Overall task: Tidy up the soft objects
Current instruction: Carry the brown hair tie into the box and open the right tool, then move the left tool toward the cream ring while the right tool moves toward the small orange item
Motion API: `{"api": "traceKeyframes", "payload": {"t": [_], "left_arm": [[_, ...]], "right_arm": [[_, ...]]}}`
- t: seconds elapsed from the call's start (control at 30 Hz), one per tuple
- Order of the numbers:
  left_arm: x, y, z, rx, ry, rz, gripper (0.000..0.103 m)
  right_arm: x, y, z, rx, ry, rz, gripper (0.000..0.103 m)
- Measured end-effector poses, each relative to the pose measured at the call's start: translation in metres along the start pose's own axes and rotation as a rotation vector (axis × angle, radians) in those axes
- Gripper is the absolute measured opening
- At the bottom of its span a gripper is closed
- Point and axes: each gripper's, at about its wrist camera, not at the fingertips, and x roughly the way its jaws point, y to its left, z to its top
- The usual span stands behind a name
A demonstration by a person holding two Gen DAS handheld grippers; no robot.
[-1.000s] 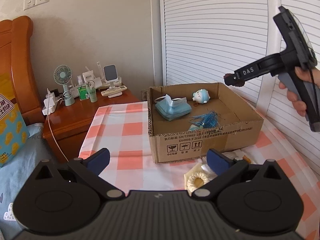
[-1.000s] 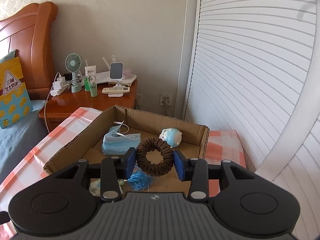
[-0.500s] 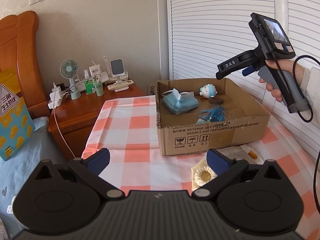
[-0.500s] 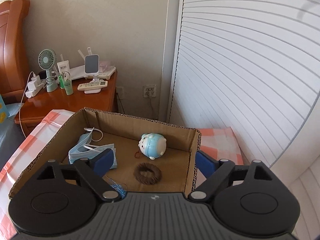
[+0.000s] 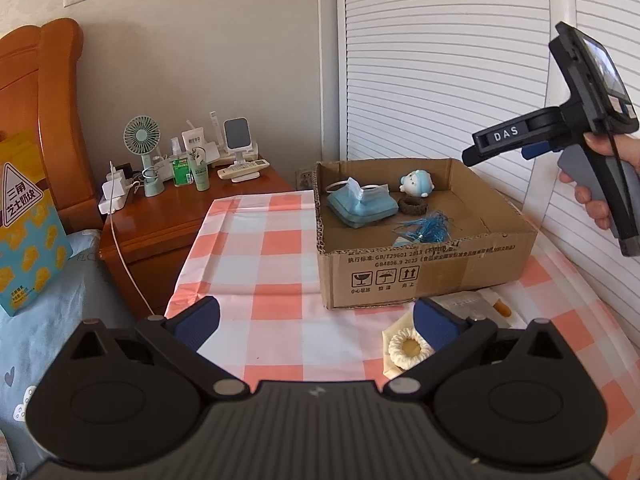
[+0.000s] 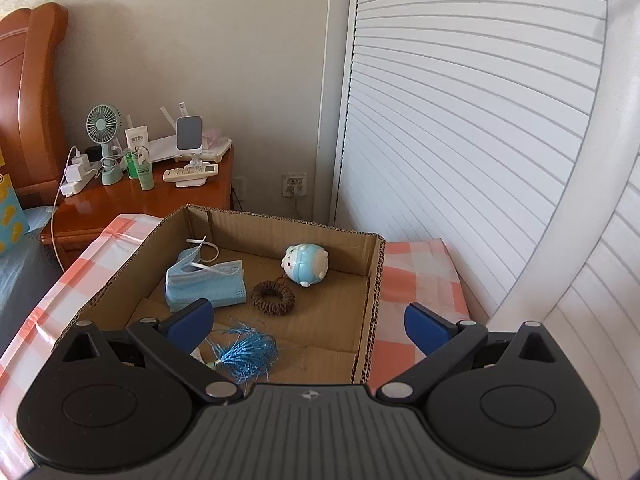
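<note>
Where cardboard box [image 6: 372,276] sits: masks [image 6: 206,284], brown scrunchie [image 6: 274,298], plush [image 6: 306,260], tinsel [image 6: 248,354] inside.

1. The cream scrunchie [image 5: 409,350] lies in front of the cardboard box [image 5: 424,268]; the left gripper [image 5: 316,320] covers its right edge with one finger.
2. The flat packet [image 5: 466,304] at the foot of the box's front wall is partly covered, its print too small to read.
3. The yellow carton [image 5: 28,220], far left of the box, is cut by the frame edge.
4. Labels on the bottles [image 6: 140,164] behind the box are too small to read.
</note>
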Motion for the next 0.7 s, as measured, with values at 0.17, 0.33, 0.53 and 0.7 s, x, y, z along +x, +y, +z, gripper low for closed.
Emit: {"api": "traceKeyframes", "payload": {"t": [0.17,0.33,0.53,0.7], "left_arm": [[-0.002,0.000,0.000,0.001,0.005,0.001,0.102],[-0.002,0.002,-0.002,0.005,0.007,-0.002,0.102],[0.004,0.002,-0.004,0.006,0.027,-0.012,0.102],[0.008,-0.001,-0.005,0.020,0.042,-0.020,0.102]], "right_arm": [[-0.020,0.005,-0.020,-0.011,-0.008,-0.014,0.103],[-0.036,0.009,-0.047,-0.020,-0.008,-0.041,0.103],[-0.045,0.004,-0.088,0.062,0.028,-0.072,0.103],[-0.030,0.006,-0.119,0.105,0.098,-0.103,0.103]]}}
